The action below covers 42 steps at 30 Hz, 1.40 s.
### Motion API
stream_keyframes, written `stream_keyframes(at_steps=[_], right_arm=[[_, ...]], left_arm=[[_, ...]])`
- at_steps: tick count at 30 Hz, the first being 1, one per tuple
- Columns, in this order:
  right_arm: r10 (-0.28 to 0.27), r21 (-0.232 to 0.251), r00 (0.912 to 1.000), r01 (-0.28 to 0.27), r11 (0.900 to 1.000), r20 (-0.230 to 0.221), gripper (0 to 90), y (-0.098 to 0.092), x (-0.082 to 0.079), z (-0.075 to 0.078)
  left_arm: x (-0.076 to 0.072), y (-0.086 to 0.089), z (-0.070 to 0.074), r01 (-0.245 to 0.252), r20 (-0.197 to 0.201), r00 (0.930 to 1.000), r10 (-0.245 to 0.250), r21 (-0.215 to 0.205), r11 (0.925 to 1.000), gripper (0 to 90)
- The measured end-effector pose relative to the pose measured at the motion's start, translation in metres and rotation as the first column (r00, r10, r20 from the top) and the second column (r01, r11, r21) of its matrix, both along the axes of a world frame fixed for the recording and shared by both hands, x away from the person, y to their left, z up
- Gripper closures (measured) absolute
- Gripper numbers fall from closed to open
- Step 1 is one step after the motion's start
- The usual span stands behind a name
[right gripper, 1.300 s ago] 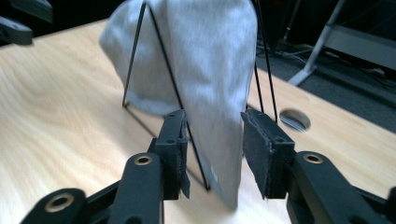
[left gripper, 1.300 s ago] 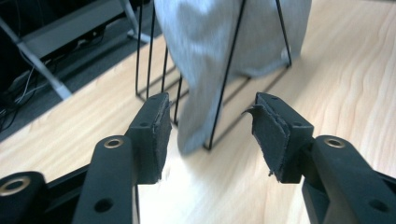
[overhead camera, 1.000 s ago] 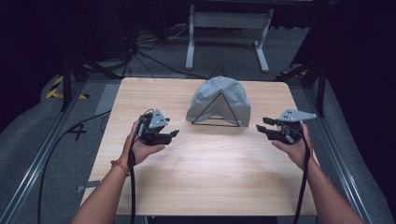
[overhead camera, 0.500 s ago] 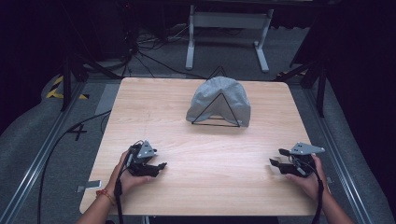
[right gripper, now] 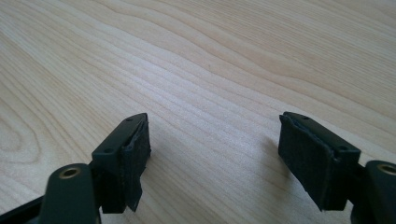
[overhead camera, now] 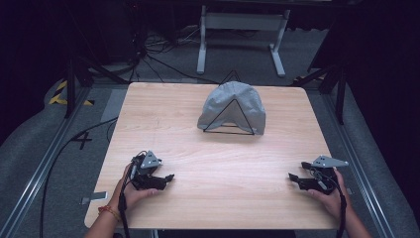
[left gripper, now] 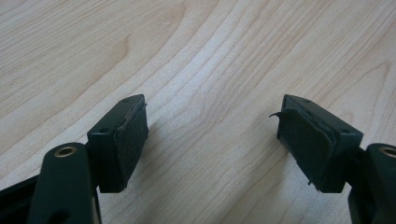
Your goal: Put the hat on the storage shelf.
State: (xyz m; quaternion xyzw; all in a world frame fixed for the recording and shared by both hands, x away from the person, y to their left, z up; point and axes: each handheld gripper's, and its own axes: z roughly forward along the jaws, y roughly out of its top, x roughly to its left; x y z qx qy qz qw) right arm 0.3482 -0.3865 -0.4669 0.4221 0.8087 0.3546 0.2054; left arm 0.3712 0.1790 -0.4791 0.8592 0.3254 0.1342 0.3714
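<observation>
Left claw point(overhead camera: 167, 177): held low in the left hand point(overhead camera: 130, 191), jaws apart, just been opening, nothing between. Right claw point(overhead camera: 293, 177): held low in the right hand point(overhead camera: 331, 194), jaws wide, likewise opening, empty. Both apparently pointing inward.

One table point(overhead camera: 213, 158) is seen. On it, one grey cloth point(overhead camera: 233, 105) is counted, draped over one black wire frame point(overhead camera: 229, 131). Two grippers are counted: a left gripper point(overhead camera: 171, 177) and a right gripper point(overhead camera: 291, 177), each with two jaws. Two hands are seen, a left hand point(overhead camera: 132, 191) and a right hand point(overhead camera: 331, 196). One white stand point(overhead camera: 240, 22) is seen on the floor.
</observation>
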Motion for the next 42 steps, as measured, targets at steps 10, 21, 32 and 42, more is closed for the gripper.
stream_keyframes(at_steps=[10, 21, 32, 42], right_arm=[[0.012, 0.004, 0.9999, -0.012, 1.000, -0.001, 23.2, 0.0000, 0.0008, -0.0004], [0.005, 0.003, 1.0000, -0.005, 1.000, -0.006, 23.1, -0.0001, 0.0016, 0.0000], [0.001, 0.008, 1.0000, -0.001, 1.000, -0.005, 22.1, 0.0011, 0.0026, -0.0004], [-0.007, 0.003, 1.0000, 0.007, 1.000, -0.002, 21.2, 0.0012, 0.0028, -0.0006]], left_arm=[[-0.0001, -0.0009, -0.0004, -0.010, 0.005, 0.9999, 0.010, 0.002, 0.9999, 23.5], [0.0002, -0.0013, -0.0005, -0.013, 0.003, 0.9999, 0.013, 0.000, 0.9999, 22.9], [0.0001, -0.0014, -0.0006, -0.015, 0.001, 0.9999, 0.015, -0.003, 0.9999, 22.9], [0.0011, -0.0019, -0.0007, -0.006, -0.003, 1.0000, 0.006, -0.001, 1.0000, 21.4]])
